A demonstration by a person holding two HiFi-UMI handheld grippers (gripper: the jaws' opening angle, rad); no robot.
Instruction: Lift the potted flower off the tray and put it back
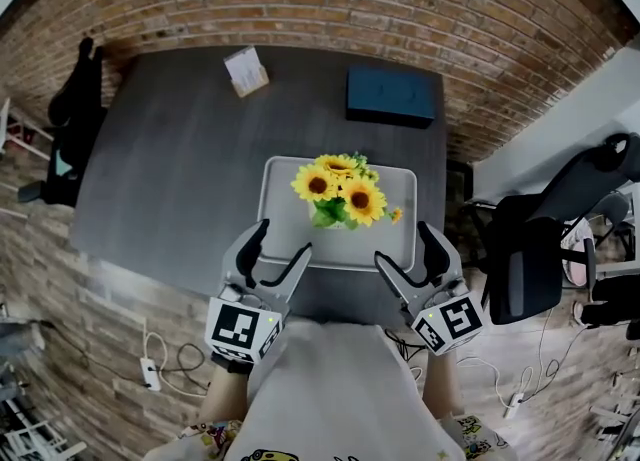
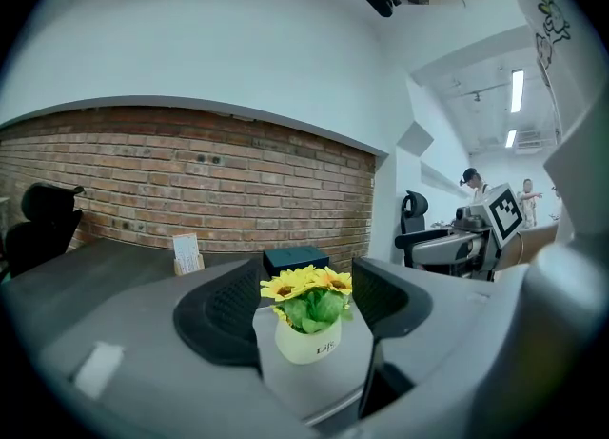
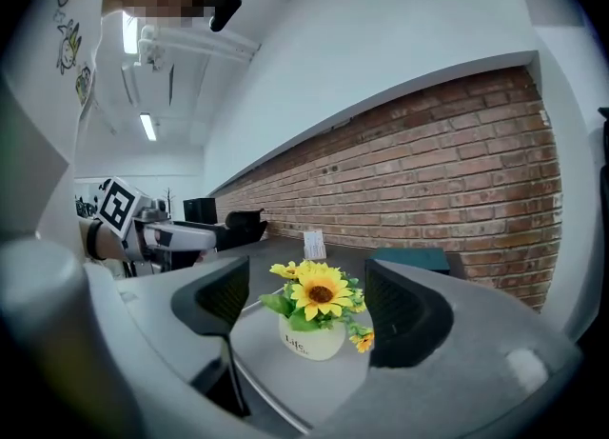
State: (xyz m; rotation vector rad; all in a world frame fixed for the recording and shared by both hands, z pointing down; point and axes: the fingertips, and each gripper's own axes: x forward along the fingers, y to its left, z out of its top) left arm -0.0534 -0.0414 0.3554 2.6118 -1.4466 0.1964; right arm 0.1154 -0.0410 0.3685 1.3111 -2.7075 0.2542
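On the grey tray (image 1: 281,199) at the near side of the dark table (image 1: 170,149), the potted sunflower (image 1: 340,192) stands upright, while the left gripper (image 1: 285,236) and the right gripper (image 1: 404,243) hover by the tray's front edge, both spread wide and empty. Jaws closing on blooms (image 3: 320,293) or leaves (image 3: 277,304) instead of the small white pot (image 2: 306,342) could tip it, and a jaw clipping the rim could shove the tray.
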